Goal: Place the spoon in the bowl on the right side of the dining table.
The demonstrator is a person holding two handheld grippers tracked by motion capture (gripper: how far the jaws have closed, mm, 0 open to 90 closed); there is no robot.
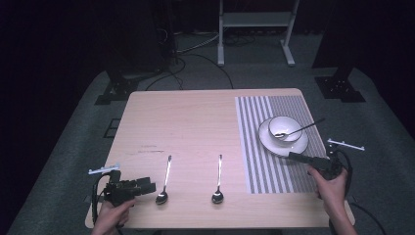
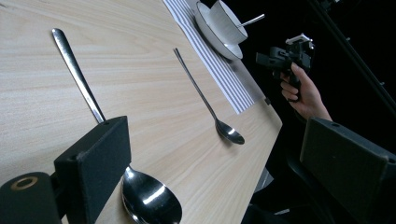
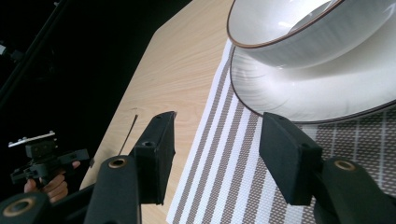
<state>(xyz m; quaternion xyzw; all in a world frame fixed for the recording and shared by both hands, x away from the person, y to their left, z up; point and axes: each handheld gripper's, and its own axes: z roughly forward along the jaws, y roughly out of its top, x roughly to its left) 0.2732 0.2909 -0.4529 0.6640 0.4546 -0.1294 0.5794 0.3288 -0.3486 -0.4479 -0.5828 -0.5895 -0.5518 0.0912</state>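
**Both grippers open, nothing held**

A wooden table [image 1: 195, 122] is seen from the high view, w/ a striped mat [image 1: 254, 147] laid on its right part. On the mat a plate [image 1: 293, 146] is set, a bowl [image 1: 285, 126] on it, and a spoon [image 1: 304, 128] is leaned in the bowl w/ its handle out over the rim to the right.

Two more spoons are laid on bare wood near the front edge, bowls toward the person: left spoon [image 1: 164, 183] and mid spoon [image 1: 218, 182], well apart.

The left gripper [image 1: 147, 187] is held at the front left corner, jaws wide apart and empty, just beside the left spoon's bowl [image 2: 150, 201].

The right gripper [image 1: 292, 156] is held over the mat just in front of the plate [image 3: 327, 88], jaws apart, nothing between them.
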